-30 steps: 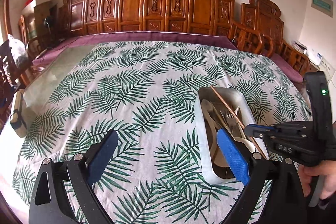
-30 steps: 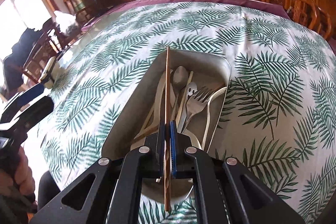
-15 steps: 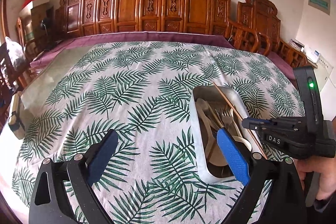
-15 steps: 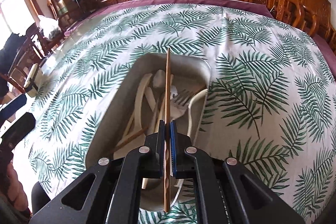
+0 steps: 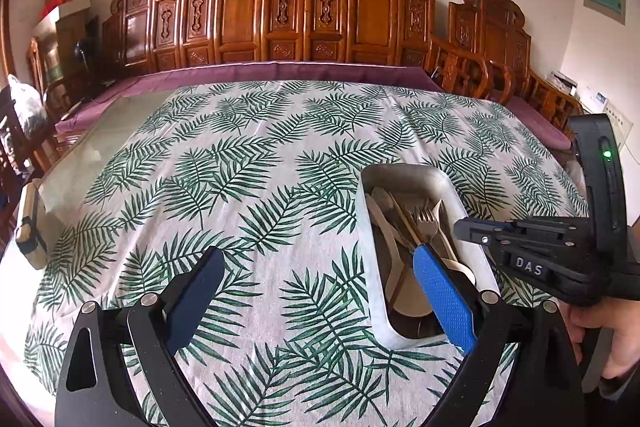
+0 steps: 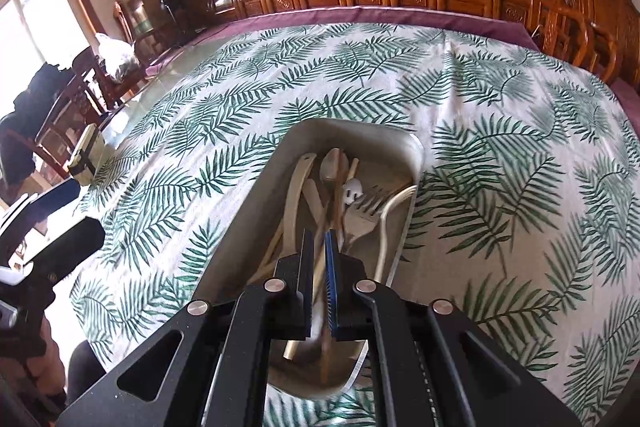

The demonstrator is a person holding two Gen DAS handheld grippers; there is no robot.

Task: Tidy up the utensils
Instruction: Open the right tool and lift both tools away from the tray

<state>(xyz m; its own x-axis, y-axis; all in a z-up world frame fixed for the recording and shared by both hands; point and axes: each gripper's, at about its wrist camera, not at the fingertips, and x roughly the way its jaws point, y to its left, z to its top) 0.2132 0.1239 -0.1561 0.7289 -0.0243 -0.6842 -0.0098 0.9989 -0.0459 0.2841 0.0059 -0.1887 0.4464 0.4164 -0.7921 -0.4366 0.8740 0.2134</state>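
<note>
A counter under a palm-leaf cloth (image 5: 248, 163) is carrying a pale oblong tray (image 6: 256, 227) full of utensils.

The right hand-held gripper (image 6: 319, 247) is pointing down into the near end of the tray, its jaws standing almost together and pinching a thin wooden chopstick (image 6: 320, 267). The chopstick is running straight up between the pads, its far end lying among the utensils ahead of the fingertips and its near end poking out below them. Just ahead of this gripper, inside the tray, are lying a metal fork (image 6: 362, 215), a spoon (image 6: 332, 167), and pale cream-coloured pieces (image 6: 294, 199).

The left hand-held gripper (image 5: 320, 275) is hovering over the cloth with its jaws standing wide and nothing between them. The tray (image 5: 370, 243) is sitting just beyond its right finger (image 5: 444, 299), which overlaps the tray's near half in the view. A hand (image 5: 612, 343) is gripping the right tool (image 5: 472, 230) at the right edge.
</note>
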